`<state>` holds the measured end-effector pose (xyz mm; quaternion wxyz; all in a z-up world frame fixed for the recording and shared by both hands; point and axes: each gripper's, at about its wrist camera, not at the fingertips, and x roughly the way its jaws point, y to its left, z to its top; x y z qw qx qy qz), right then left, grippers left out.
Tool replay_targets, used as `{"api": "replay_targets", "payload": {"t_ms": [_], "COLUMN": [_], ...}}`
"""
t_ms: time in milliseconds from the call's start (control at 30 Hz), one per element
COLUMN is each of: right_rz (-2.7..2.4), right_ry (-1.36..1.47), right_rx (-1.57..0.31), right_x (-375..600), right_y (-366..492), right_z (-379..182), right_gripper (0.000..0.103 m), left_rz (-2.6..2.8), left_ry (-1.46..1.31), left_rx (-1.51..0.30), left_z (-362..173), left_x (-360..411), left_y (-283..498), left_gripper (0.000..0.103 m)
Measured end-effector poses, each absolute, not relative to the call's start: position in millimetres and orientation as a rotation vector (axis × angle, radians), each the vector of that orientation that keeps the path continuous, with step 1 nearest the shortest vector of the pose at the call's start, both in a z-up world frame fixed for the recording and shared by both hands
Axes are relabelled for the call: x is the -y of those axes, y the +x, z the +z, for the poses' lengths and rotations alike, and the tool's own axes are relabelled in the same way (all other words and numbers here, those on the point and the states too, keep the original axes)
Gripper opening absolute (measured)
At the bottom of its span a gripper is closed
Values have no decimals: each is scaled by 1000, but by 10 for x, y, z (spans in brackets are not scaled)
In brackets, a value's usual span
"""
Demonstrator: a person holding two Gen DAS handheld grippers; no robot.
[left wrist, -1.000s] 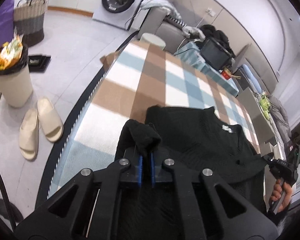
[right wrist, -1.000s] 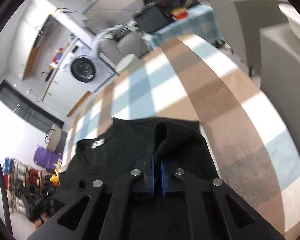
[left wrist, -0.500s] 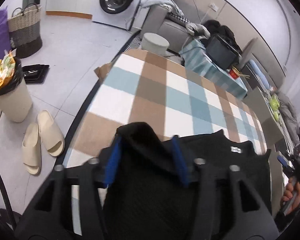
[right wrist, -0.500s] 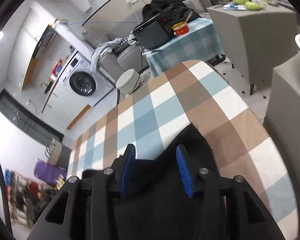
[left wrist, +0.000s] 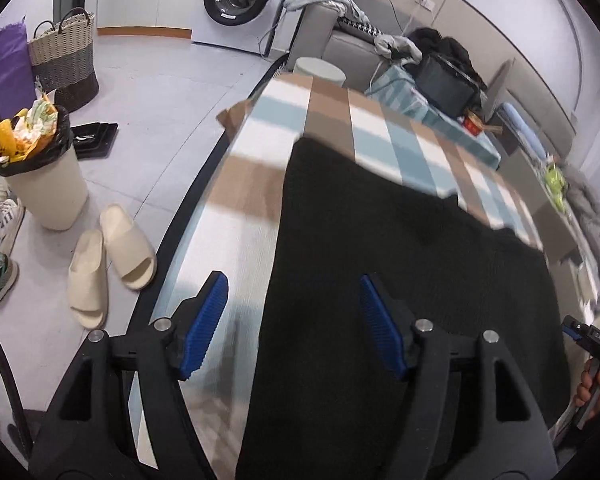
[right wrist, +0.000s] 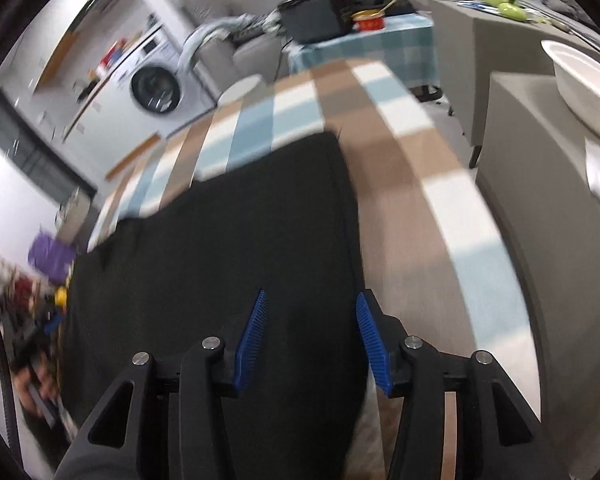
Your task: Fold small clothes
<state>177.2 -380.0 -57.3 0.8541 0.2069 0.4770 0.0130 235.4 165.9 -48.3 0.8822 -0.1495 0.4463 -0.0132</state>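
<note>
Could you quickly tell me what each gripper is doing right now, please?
Left gripper: jaws opening, holding nothing; the black garment lies below.
Right gripper: jaws opening, gripping nothing, over the same garment.

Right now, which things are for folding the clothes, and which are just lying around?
For the job:
- black knitted garment, lying flat
- checked brown, blue and white table cloth under it
- left tongs and right tongs, jaws opening, gripping nothing

Lying about:
- cream rubber slippers
- beige full rubbish bin
- woven basket
- white washing machine
</note>
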Motion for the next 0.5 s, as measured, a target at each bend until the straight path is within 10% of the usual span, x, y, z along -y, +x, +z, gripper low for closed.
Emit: {"api": "replay_targets", "payload": {"t_ms": [333, 500], "right_rz": [155, 188], "right_ry": [376, 295], "right_rx": [-1044, -985], "right_x": [3484, 3337], "right_y": [899, 785], "right_z": [-657, -567], "right_gripper": [46, 9], "left_rz": [-62, -61], "left_ry": [-216, -193], "left_rx": [-981, -988], "left_z": [-647, -680], "left_x": [-1432, -1321], "left_y": [1458, 1223], "left_gripper": [66, 66]}}
